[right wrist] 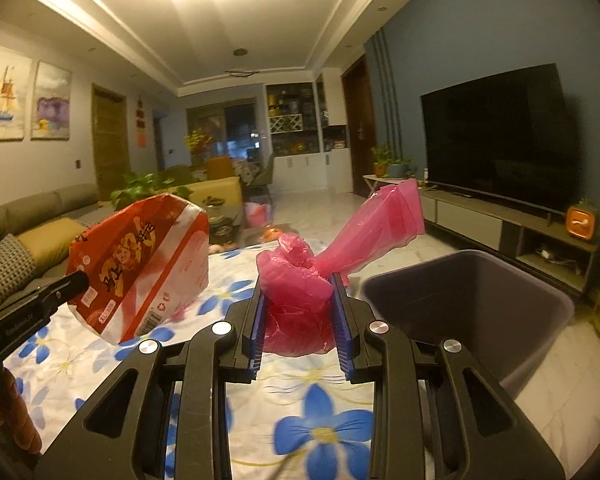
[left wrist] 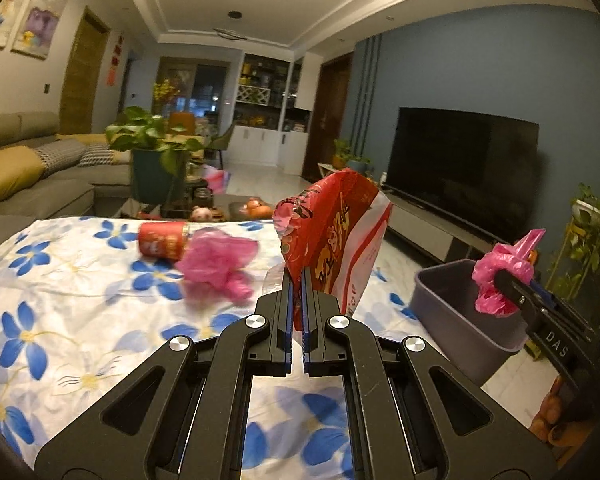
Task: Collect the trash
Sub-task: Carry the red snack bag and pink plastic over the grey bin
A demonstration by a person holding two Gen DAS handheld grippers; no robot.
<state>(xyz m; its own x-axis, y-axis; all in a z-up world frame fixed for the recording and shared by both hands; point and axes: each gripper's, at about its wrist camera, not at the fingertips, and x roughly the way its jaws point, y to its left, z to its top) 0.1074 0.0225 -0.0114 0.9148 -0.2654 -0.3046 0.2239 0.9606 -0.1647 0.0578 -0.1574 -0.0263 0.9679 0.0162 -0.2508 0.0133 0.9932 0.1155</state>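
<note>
Over the right edge of the white, blue-flowered tablecloth (right wrist: 320, 432), the right gripper (right wrist: 298, 280) pinches a crumpled pink plastic bag (right wrist: 296, 296), its jaws part-closed around it, just left of the open grey plastic bin (right wrist: 532, 344) beside the table. Left of it, the left gripper (left wrist: 296, 280), nearly closed, holds a red-and-white paper package (left wrist: 332, 240) aloft. Farther left lie a red can (left wrist: 162, 242) and another pink bag (left wrist: 220, 264).

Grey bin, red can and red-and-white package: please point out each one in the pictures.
grey bin (right wrist: 540, 312), right wrist view, on its far inner wall.
red can (left wrist: 160, 243), left wrist view, on its side label.
red-and-white package (right wrist: 140, 264), right wrist view, on its printed red face.
</note>
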